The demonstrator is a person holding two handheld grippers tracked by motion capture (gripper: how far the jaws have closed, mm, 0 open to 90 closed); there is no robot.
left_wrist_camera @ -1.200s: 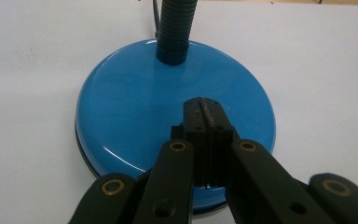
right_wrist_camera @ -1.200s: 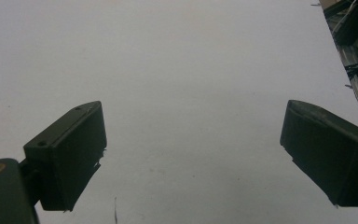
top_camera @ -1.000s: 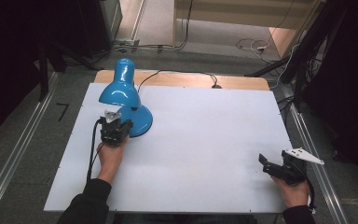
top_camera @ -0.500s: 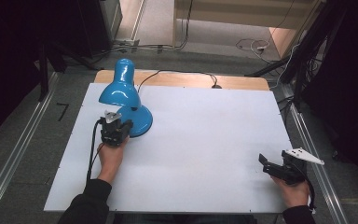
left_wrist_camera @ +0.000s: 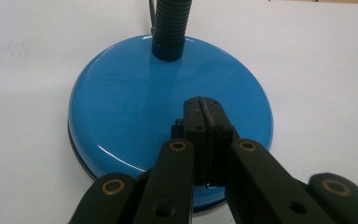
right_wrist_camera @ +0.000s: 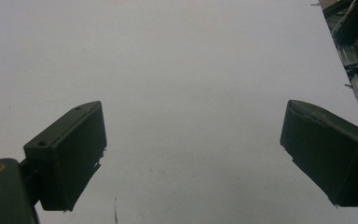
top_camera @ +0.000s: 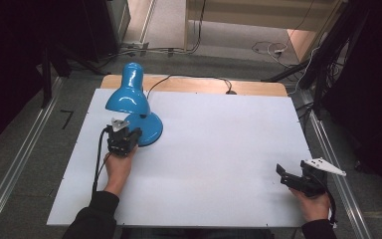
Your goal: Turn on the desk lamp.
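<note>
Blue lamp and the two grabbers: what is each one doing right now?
Blue desk lamp: upright on the white table, shade tipped down; lit or not, cannot tell.
Lamp base: flat on the table, shiny.
Lamp cord: runs off the table's far edge.
Left gripper: jaws shut, tips over the base's near part.
Right gripper: jaws wide open, holding nothing, over bare table.

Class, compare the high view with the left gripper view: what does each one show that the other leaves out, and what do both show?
High view alone: the lamp's blue shade, its black cord running to the table's far edge, the right gripper near the right edge, both forearms, and the floor around the table.
Left gripper view alone: the left gripper up close, jaws shut together over the near part of the lamp base, and the ribbed neck joining it.
Both: the blue base, the left gripper, the white table.
</note>
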